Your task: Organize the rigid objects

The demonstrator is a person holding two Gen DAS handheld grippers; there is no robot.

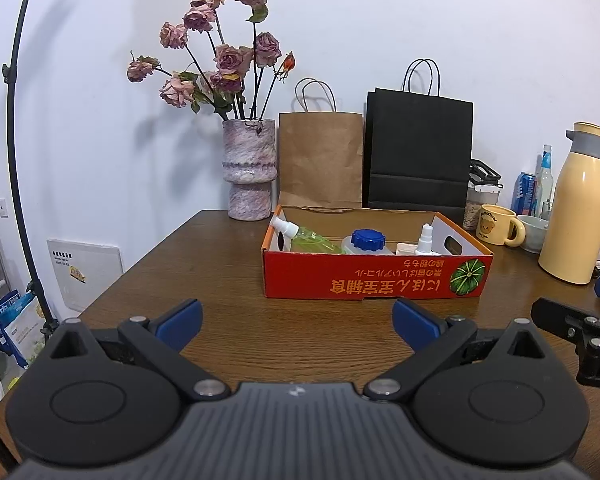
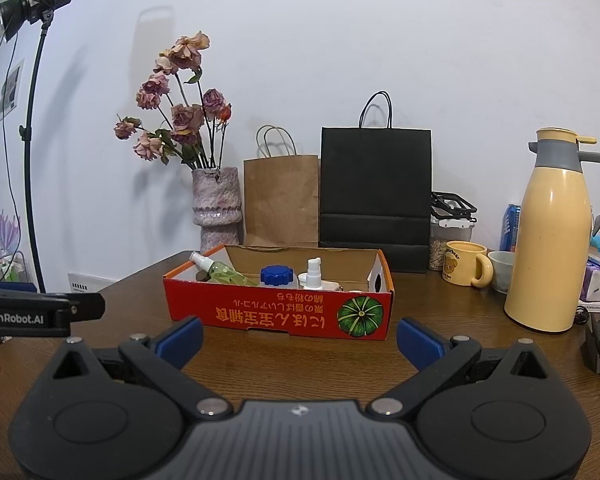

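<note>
We hold both grippers low over the wooden tabletop [image 1: 220, 264], facing the red cardboard box [image 1: 376, 276] that sits at our twelve o'clock, and neither one has anything in it. The left gripper [image 1: 298, 322] has its jaws spread wide with only bare wood between the blue pads, and the right gripper [image 2: 300, 338] is spread just as wide and just as empty. The rigid things we take to be the task's own already lie inside the box: a green spray bottle [image 1: 306, 238] tipped over at the ten o'clock end, a container with a blue screw cap [image 1: 367, 240] in the middle, and a small white pump bottle [image 1: 426, 238] upright beside it toward two o'clock. We judge that the box serves as the collecting tray, which is why it stands near the front of the tabletop within easy reach of both grippers. At three o'clock a yellow thermos jug [image 2: 552, 248] and a yellow mug [image 2: 466, 262] stand well apart from the box, and we cannot tell whether they belong to the sorting. Holding back with the jaws wide apart suits a pause between picks.
</note>
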